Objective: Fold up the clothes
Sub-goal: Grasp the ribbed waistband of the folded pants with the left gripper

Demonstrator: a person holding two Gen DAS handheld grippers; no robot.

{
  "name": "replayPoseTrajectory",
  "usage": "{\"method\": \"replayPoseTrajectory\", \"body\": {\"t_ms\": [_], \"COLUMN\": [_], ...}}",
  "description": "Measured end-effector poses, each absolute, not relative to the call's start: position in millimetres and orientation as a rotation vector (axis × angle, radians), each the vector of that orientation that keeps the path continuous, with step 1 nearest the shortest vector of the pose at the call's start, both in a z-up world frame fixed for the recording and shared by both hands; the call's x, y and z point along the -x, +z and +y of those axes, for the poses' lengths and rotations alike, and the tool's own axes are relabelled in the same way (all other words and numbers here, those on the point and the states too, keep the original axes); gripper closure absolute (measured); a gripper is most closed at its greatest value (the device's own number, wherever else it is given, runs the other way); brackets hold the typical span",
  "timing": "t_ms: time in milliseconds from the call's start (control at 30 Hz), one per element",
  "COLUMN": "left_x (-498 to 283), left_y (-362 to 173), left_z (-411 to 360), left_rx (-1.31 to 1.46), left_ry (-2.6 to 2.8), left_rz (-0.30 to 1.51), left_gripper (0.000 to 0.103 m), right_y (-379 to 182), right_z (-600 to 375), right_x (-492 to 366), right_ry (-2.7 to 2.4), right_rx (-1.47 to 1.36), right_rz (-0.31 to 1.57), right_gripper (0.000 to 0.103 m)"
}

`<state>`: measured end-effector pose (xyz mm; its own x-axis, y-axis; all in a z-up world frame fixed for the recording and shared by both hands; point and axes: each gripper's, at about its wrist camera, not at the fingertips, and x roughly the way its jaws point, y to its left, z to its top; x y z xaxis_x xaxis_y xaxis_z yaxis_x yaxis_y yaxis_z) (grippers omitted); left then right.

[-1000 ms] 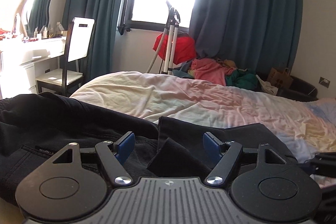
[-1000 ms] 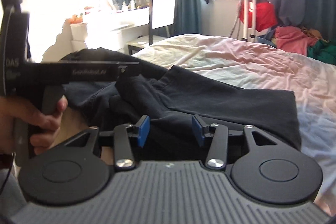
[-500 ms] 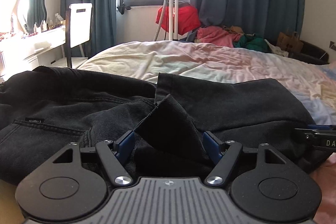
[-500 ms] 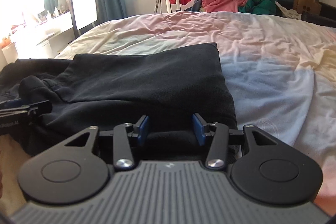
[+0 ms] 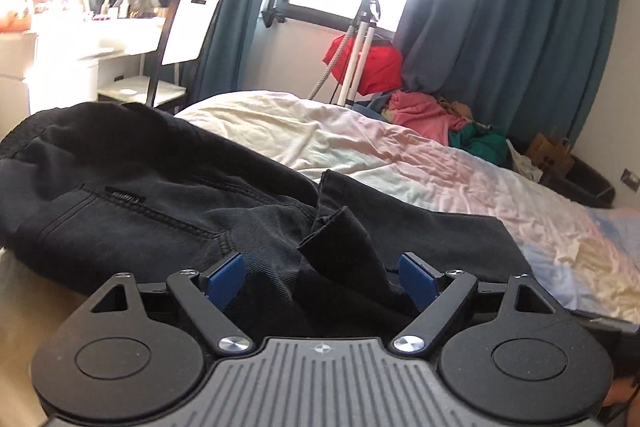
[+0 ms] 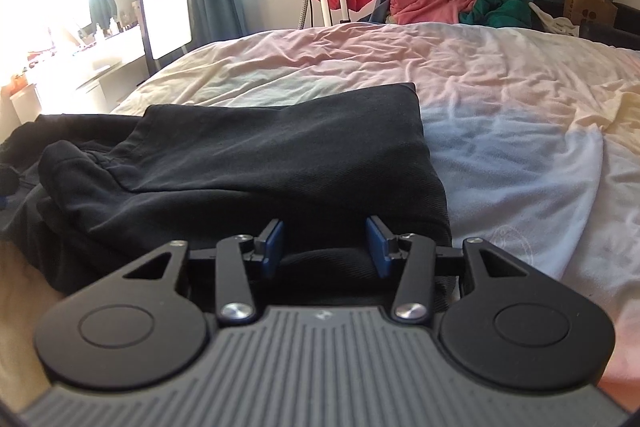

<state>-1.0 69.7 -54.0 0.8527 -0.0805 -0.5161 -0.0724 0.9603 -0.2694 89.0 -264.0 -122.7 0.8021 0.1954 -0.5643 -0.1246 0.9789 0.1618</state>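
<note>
Black trousers point(image 5: 160, 203) lie on the near side of the bed, a stitched back pocket at the left and a raised fold of cloth point(image 5: 340, 247) in the middle. My left gripper point(image 5: 322, 277) is open, its blue pads either side of that fold without pinching it. In the right wrist view the trousers point(image 6: 280, 147) lie folded over and flat. My right gripper point(image 6: 326, 245) is open low over their near edge, holding nothing.
The bed point(image 6: 500, 99) has a pale crumpled sheet stretching right and far. A white chair point(image 5: 188, 27) and dressing table point(image 5: 100, 35) stand at the left. A tripod stand point(image 5: 360, 43), red cloth and a clothes pile point(image 5: 424, 111) sit under the window.
The left gripper has tilted and shifted, so the pocket side of the trousers now shows larger. The right gripper has closed in on the trousers' near edge. Both stay open.
</note>
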Motion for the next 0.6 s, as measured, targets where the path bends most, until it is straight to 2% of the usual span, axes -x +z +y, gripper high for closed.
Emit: {"method": "replayPoseTrajectory", "body": {"t_ms": [100, 233, 400, 600], "left_x": [11, 17, 14, -3], "left_y": [-42, -44, -76, -113], "left_z": [100, 153, 208, 242], "left_rx": [0.383, 0.666, 0.987, 1.117], "left_ry": [0.070, 0.137, 0.198, 0.299], "left_rz": [0.604, 0.649, 0.759, 0.720], "left_gripper": [0.009, 0.002, 0.003, 0.006], "right_y": [-121, -120, -118, -118], "right_z": [-267, -268, -268, -270], "right_x": [-90, -89, -90, -89], "right_ry": [0.173, 0.167, 0.163, 0.161], "right_rx": [-0.142, -0.149, -0.152, -0.166], "right_rz": [0.625, 0.636, 0.643, 0.643], "right_gripper": [0.056, 0.056, 0.056, 0.056]}}
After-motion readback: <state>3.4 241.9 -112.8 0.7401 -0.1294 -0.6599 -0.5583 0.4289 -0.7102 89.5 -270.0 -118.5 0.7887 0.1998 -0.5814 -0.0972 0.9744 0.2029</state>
